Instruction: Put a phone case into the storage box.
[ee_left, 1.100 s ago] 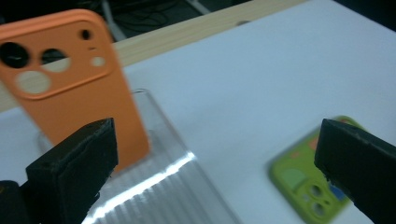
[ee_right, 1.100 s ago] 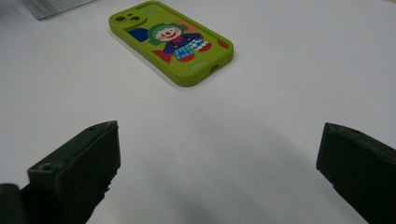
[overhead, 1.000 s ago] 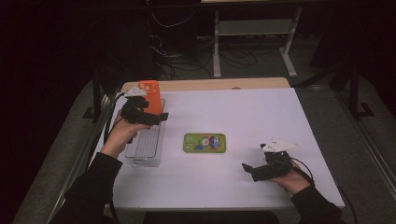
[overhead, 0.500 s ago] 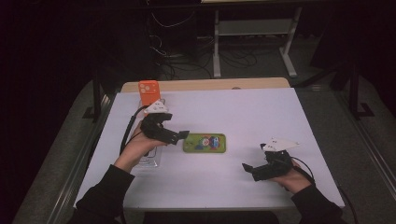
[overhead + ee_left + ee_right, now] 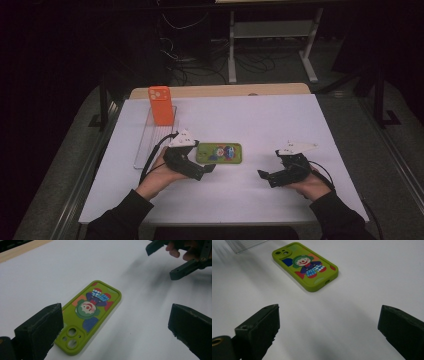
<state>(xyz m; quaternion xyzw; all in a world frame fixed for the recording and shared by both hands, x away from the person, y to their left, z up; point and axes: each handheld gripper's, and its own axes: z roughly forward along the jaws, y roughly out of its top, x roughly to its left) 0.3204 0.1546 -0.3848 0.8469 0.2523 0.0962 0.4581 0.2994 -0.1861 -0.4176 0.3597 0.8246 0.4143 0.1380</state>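
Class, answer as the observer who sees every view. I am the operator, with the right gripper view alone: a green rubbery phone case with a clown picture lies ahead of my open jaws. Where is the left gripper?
Observer: The left gripper is at the green phone case's camera-hole end, jaws open and not closed on it.
Operator: What else is on the table?
Observer: An orange phone case stands upright at the far end of a clear plastic rack.

Left hand-held gripper [image 5: 209,169]: jaws wide apart, pointing right toward other gripper, forearm angled in from lower left. Right hand-held gripper [image 5: 263,176]: jaws spread, pointing left, held low, hand [image 5: 311,185] gripping from behind, sleeve dark.
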